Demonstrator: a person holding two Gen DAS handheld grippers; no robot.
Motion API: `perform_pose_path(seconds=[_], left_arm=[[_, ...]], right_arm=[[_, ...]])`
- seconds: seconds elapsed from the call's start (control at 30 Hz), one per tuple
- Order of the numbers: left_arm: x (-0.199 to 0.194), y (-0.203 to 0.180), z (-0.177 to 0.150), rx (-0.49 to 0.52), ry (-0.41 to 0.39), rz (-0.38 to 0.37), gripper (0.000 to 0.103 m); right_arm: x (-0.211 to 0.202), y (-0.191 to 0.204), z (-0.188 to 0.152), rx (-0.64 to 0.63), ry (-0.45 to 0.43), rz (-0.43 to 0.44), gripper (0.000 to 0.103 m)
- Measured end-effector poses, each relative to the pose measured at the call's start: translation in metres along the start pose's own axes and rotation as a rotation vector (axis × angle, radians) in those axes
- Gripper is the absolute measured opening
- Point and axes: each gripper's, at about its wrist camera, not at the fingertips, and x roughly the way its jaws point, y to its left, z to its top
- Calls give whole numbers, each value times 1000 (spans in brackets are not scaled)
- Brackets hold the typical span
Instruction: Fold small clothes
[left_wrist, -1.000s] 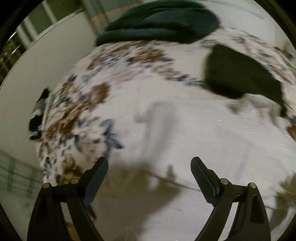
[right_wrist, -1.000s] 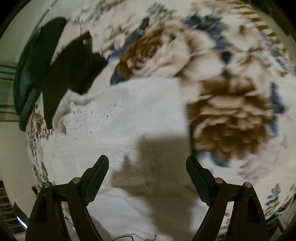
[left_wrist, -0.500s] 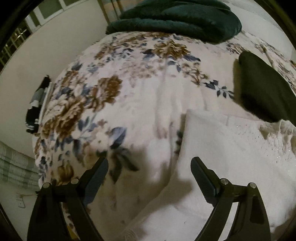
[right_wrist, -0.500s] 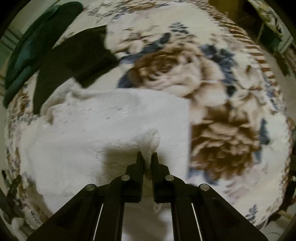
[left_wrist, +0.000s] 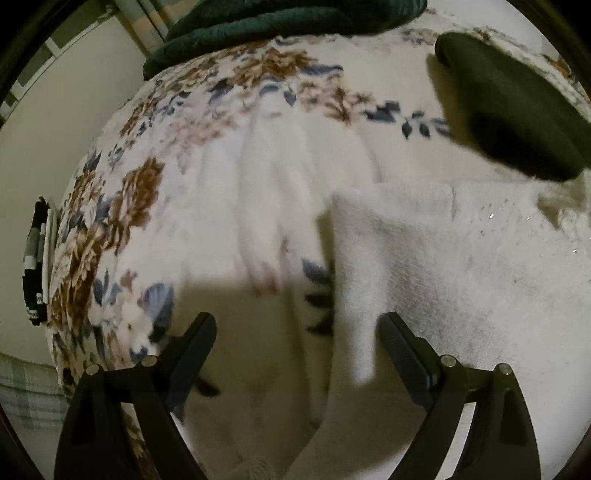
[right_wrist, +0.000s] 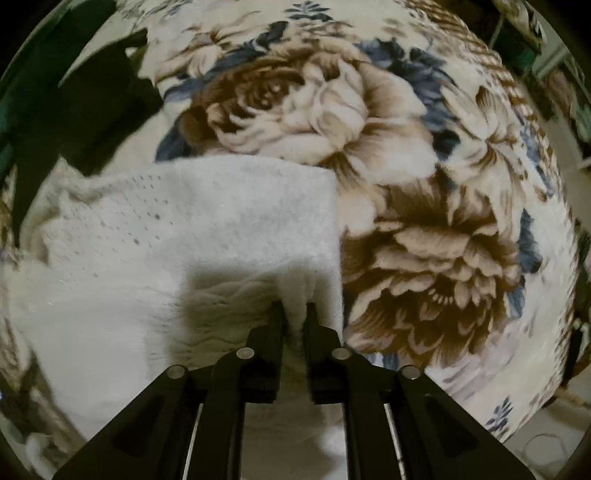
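A white knitted garment (right_wrist: 207, 229) lies flat on a floral blanket (right_wrist: 424, 229). My right gripper (right_wrist: 294, 314) is shut on a pinch of the white garment near its right edge. In the left wrist view the same white garment (left_wrist: 461, 280) fills the right side. My left gripper (left_wrist: 297, 328) is open and empty, just above the blanket, with the garment's left edge between its fingers. A dark garment (left_wrist: 517, 110) lies beyond the white one, touching its far edge; it also shows in the right wrist view (right_wrist: 92, 103).
A dark green folded blanket (left_wrist: 280, 22) lies at the far end of the bed. The bed's left edge drops to a pale floor (left_wrist: 44, 147), where a black and white item (left_wrist: 35, 266) lies. Furniture stands past the right edge (right_wrist: 561, 74).
My right gripper closed on the white garment and has shifted toward its right edge. My left gripper moved closer, down to the garment's left edge, still open.
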Motion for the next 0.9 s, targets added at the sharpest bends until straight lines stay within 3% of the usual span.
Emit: perform_pose_path(seconds=[0.1,0.23,0.37,0.63,0.8,0.9], left_arm=[[-24,8,-4,-24,-27,-44,91],[-68,0,-28,-4,-59,-83,91],[-107,-26,-70,35,-27,-115,91],[-188,-150,-222,164,160,-175,91],[-202,-234,-306,245,278,-244,91],[-198,-279,-336,326,279,-240,91]], right_arm=[[-29,-22,-1,49,-26,59,49],[-60,-52,-8,48,-35,104,53],[-80,-94,-17,52,17,173,54],[-76,-153,-13,-65,146,236,54],[-61,-179,10,-143,190,258,55],[-46,-178,23,-166,217,299,56]])
